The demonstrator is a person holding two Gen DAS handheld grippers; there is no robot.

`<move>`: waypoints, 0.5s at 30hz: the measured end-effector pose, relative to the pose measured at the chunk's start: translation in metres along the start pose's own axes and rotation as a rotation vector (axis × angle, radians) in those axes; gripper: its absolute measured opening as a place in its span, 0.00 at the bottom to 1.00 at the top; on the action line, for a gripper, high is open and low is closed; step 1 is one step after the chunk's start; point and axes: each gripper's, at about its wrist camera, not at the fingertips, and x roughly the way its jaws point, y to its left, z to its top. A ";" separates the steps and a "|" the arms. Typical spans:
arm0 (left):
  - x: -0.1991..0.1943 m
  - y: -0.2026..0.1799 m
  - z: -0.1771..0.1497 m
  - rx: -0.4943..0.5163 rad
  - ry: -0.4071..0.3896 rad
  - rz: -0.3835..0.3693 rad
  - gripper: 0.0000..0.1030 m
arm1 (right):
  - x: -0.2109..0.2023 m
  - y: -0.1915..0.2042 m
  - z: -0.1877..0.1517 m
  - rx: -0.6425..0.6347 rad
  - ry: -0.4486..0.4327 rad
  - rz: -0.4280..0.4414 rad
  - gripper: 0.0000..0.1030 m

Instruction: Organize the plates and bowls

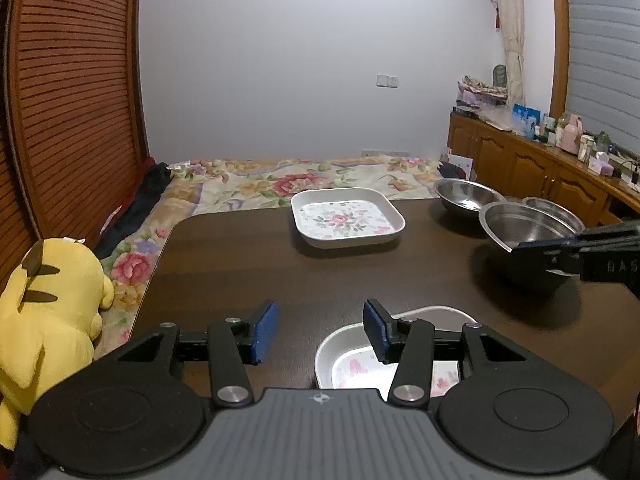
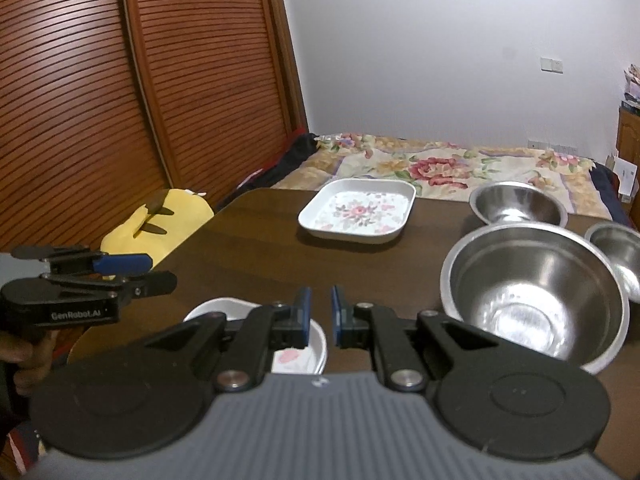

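Plates and bowls sit on a dark wooden surface [image 1: 240, 264] beside a floral bed [image 1: 280, 184] and louvred doors [image 1: 72, 100]. A floral square plate [image 1: 347, 217] lies far; another [image 2: 300, 354] lies near. Three steel bowls [image 2: 532, 296] cluster right. The left gripper [image 1: 320, 330] gapes wide, empty. The right gripper [image 2: 321, 314], narrowly parted, grips nothing.

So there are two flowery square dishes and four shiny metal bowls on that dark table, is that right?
Not quite: there are three metal bowls, not four. The right wrist view shows a large metal bowl in front, one behind it and one at the right edge. The two flowery square dishes are right: the far dish and the near dish, all on the dark table.
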 end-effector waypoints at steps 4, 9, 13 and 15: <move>0.015 0.001 0.012 0.014 0.002 -0.002 0.51 | 0.008 -0.006 0.018 -0.013 0.004 -0.012 0.13; 0.036 0.002 0.034 0.032 -0.003 -0.005 0.52 | 0.019 -0.016 0.044 -0.041 0.012 -0.034 0.15; 0.052 0.004 0.052 0.042 -0.006 0.000 0.52 | 0.033 -0.020 0.060 -0.067 0.031 -0.042 0.16; 0.060 0.006 0.060 0.042 -0.003 0.001 0.53 | 0.039 -0.022 0.066 -0.082 0.038 -0.045 0.32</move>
